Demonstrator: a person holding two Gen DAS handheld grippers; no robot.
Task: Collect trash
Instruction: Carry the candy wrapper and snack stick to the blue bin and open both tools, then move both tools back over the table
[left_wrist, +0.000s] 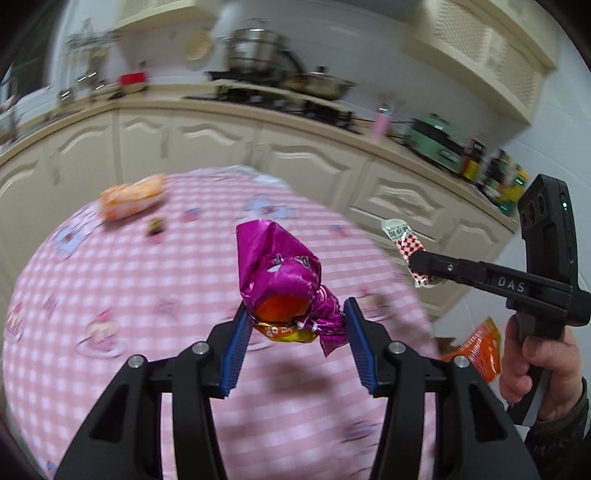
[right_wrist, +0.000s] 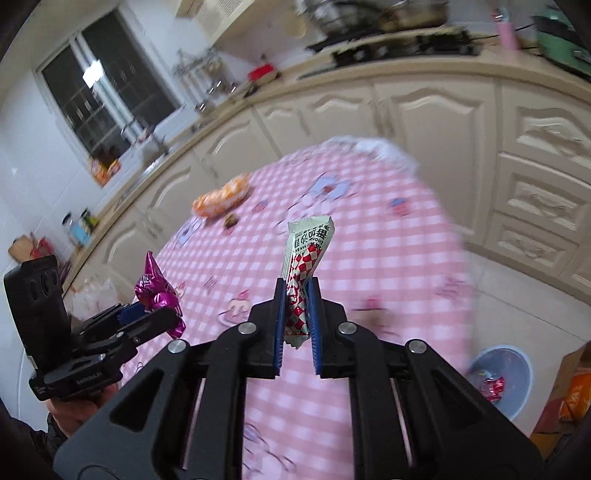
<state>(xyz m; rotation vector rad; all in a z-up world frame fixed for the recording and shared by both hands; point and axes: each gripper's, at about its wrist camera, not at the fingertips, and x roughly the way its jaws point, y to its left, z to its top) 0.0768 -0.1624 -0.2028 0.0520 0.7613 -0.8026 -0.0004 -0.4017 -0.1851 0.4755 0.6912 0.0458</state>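
While an orange puffy snack packet (left_wrist: 132, 201) and a small dark scrap (left_wrist: 156, 225) lie on the pink checked tablecloth surface (left_wrist: 110, 280) at far left, uncollected, the left gripper (left_wrist: 295, 325) holds a crumpled magenta foil wrapper (left_wrist: 280, 269) between its jaws above that surface. Further right, the right gripper (right_wrist: 297, 306) has its jaws closed narrowly on a red-and-white checked sachet (right_wrist: 304, 258), also lifted clear. At far right, a pale blue round bin (right_wrist: 506, 376) on the floor holds red wrappers already; I judge the job roughly midway.
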